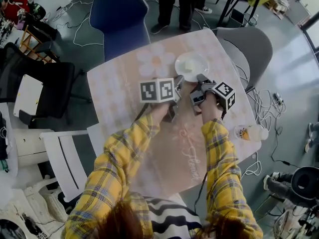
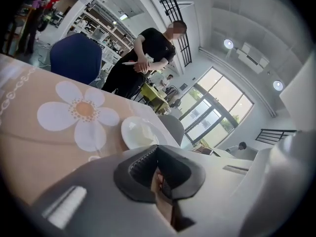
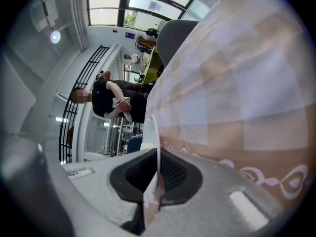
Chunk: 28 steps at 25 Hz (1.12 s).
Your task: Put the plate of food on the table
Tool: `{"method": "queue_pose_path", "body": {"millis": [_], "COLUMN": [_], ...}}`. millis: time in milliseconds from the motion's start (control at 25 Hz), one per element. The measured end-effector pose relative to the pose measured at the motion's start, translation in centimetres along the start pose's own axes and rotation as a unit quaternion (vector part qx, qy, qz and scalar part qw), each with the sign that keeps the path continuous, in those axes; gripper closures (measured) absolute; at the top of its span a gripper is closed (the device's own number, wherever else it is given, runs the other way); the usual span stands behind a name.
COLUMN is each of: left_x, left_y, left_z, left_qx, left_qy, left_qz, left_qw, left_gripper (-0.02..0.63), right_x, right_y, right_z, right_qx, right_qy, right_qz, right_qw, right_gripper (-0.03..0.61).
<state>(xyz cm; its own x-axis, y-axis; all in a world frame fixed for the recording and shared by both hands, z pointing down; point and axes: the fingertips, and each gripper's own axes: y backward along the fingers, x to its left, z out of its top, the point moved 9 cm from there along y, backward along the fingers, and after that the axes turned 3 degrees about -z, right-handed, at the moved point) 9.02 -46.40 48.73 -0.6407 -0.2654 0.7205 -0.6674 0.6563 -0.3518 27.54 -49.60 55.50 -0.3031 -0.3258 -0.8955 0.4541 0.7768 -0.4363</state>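
Table (image 1: pixel 124 93): square, under a peach checked cloth printed with white flowers
Plate (image 1: pixel 200 73): white and round, with a pale heap of food (image 1: pixel 191 63) on it. It is at the table's far side, near the corner by the grey chair (image 1: pixel 251 44) — whether it rests on the cloth or hangs just above cannot be told
Right gripper (image 1: pixel 202 80): jaws clamped on the plate's near rim, which shows edge-on between the pads
Left gripper (image 1: pixel 178 82): jaws pressed together with nothing in them, just beside the plate's near-left edge
Sleeves (image 1: pixel 119 158): yellow plaid, reaching forward over the table
Beyond the table: a blue chair (image 1: pixel 119 14) and a person (image 1: pixel 172 4) — standing, in dark clothes
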Motion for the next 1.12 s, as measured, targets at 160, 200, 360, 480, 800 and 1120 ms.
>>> {"method": "queue_pose_path", "body": {"millis": [160,200,360,480,800,1120], "left_x": [0.3,0.5,0.9,1.1,1.6,1.1], "left_y": [-1.4,-1.8,-2.9,-3.4,-4.2,-4.0], "left_z": [0.5,0.7,1.2,1.1,1.2,0.9], "left_qx": [0.015,0.018,0.024,0.029,0.038,0.042], "left_qy": [-0.015,-0.019,-0.017,-0.019,-0.032,-0.051], "left_qz": [0.010,0.013,0.019,0.024,0.038,0.038], "left_qw": [0.9997,0.9996,0.9994,0.9991,0.9980,0.9971], "left_gripper": [0.616,0.617,0.617,0.617,0.616,0.615], "right_x": [0.3,0.4,0.9,1.2,1.2,1.5], "right_y": [-0.2,-0.2,-0.4,-0.6,-1.5,-1.5], "right_z": [0.2,0.2,0.5,0.6,1.4,1.3], "right_qx": [-0.007,-0.008,-0.010,-0.011,-0.010,0.013], "right_qy": [-0.004,-0.003,0.004,0.002,-0.012,0.016], "right_qz": [-0.023,-0.028,-0.044,-0.051,-0.052,-0.067], "right_qw": [1.000,1.000,0.999,0.999,0.999,0.998], "right_gripper": [0.572,0.572,0.572,0.571,0.568,0.514]}}
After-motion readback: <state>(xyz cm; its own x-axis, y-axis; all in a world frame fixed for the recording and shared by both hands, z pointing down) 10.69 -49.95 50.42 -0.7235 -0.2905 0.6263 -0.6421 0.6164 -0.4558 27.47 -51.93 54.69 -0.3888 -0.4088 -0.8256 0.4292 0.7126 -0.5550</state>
